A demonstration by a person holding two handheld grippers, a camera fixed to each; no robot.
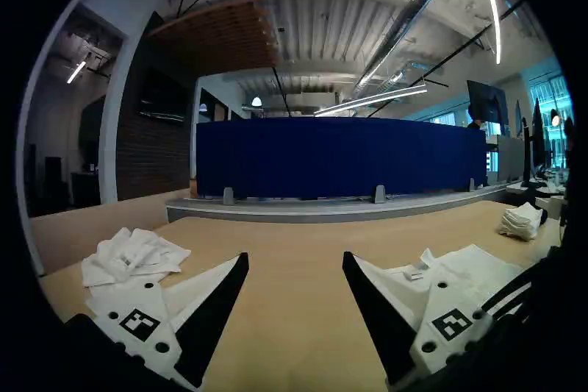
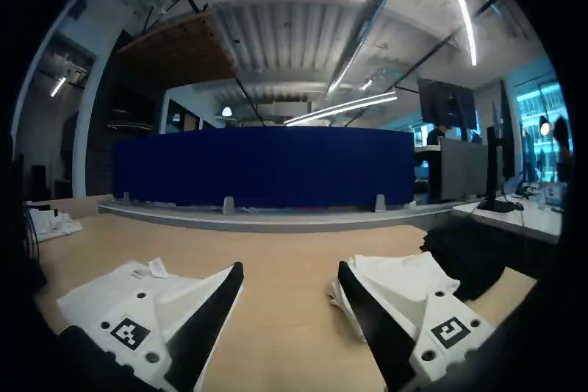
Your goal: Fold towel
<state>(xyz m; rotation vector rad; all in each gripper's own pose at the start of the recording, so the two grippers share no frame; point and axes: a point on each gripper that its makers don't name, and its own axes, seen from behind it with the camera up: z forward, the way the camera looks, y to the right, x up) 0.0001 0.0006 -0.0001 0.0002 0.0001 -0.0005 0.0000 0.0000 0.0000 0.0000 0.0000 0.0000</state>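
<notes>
Hovering over table (image 1: 309, 333) — left gripper (image 1: 294, 255), right gripper (image 2: 289, 265) both spread wide (empty); crumpled towel (image 1: 132, 254) near left finger.

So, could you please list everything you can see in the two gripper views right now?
flat towel: one, white, spread on the table, tag showing
crumpled towel: one, white, on the table's left side
folded towel stack: one, white, on the table's right side
black bundle: one, black, just beyond the folded stack; what it is cannot be told
table: one, light wood, under everything
divider screen: one, dark blue, along the table's far edge
monitors: several, dark, on desks at the right
light strips: several, white, on the ceiling
left claw: one, white with black inner faces, open above the table
right claw: one, same colours, open above the table
</notes>
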